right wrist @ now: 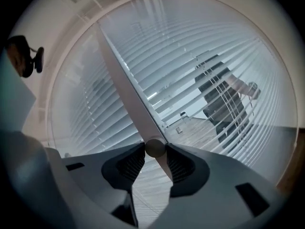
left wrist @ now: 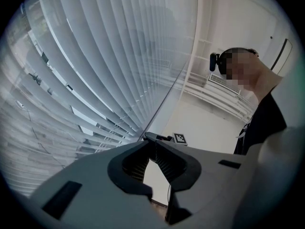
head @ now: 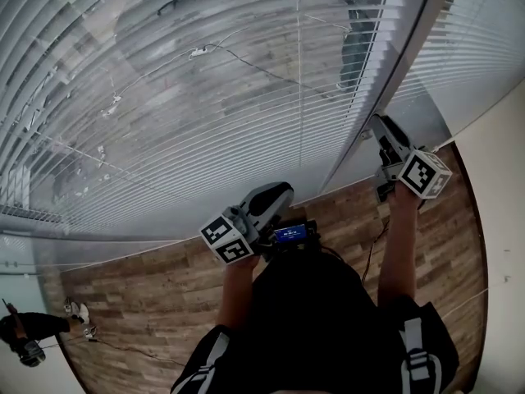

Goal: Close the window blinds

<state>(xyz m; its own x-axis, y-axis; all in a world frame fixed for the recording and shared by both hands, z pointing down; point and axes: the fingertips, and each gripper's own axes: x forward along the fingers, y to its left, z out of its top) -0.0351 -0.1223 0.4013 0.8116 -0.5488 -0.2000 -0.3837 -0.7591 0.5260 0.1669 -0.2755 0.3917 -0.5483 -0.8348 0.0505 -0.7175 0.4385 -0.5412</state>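
Note:
White horizontal blinds [head: 205,97] hang across a glass wall, their slats tilted partly apart so the room beyond shows through. The pale tilt wand [right wrist: 125,78] runs down from the upper left, and its round end knob [right wrist: 155,147] sits pinched between my right gripper's [right wrist: 155,148] jaws. In the head view the right gripper [head: 373,125] is raised against the dark window frame [head: 385,89]. My left gripper [head: 284,190] hangs lower near my waist, away from the blinds. Its jaw tips [left wrist: 149,138] meet with nothing between them.
A second blind panel [head: 484,39] hangs right of the frame, next to a white wall [head: 500,187]. Wood floor [head: 148,294] lies below. Another person [head: 25,331] stands at the lower left. A small device with a blue screen [head: 291,234] sits at my waist.

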